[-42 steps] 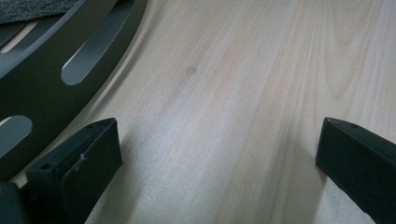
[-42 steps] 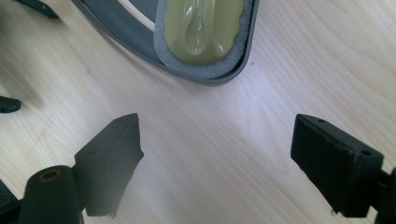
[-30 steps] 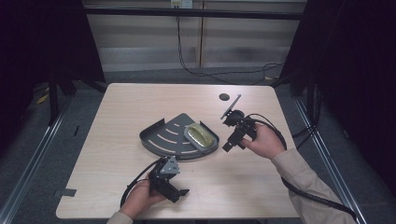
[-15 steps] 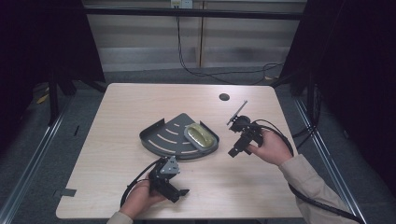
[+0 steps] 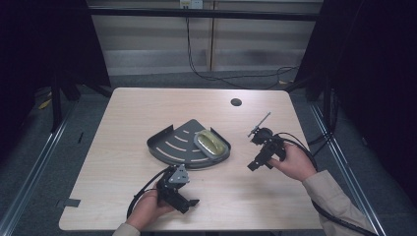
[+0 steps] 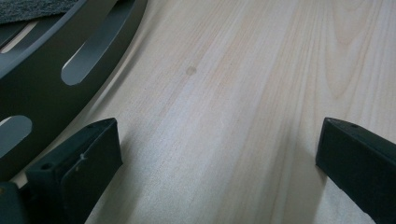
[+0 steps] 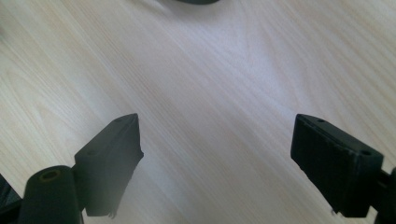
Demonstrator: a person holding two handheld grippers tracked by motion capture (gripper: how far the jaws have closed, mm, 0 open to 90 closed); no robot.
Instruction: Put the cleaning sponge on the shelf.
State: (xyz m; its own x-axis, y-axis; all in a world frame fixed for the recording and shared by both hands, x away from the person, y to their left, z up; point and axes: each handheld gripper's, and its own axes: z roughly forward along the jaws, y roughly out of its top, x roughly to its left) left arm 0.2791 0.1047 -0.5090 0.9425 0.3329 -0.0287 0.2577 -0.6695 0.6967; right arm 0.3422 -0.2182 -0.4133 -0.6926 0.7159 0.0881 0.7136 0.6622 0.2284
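One dark grey, quarter-round slotted tray [image 5: 172, 142] lay near the middle of the table [image 5: 128, 113], and it served as the landmark for everything else. One olive-green, oblong object [image 5: 210, 141] sat in a shallow grey dish [image 5: 223, 153] on the tray's right part; what exactly the object was could not be told. The tray carried several curved slots, three of them plain in the high view.

Two grippers were in use, one per hand. The left gripper [image 5: 189, 202] was held low just in front of the tray, toward the person, with its jaws apart and nothing between them; in the left gripper view [image 6: 217, 154] the tray's slotted edge [image 6: 56, 70] lay just beside one jaw. The right gripper [image 5: 254, 166] was held to the right of the tray, clear of it, jaws wide apart over bare wood [image 7: 217, 140] and gripping nothing.

The table was pale wood-grain laminate with one round dark hole [image 5: 236, 102] behind the tray, toward the far edge. Around it stood dark curtains, a grey floor and a pale back wall with one black cable [image 5: 221, 78] trailing down. No writing or label could be read.
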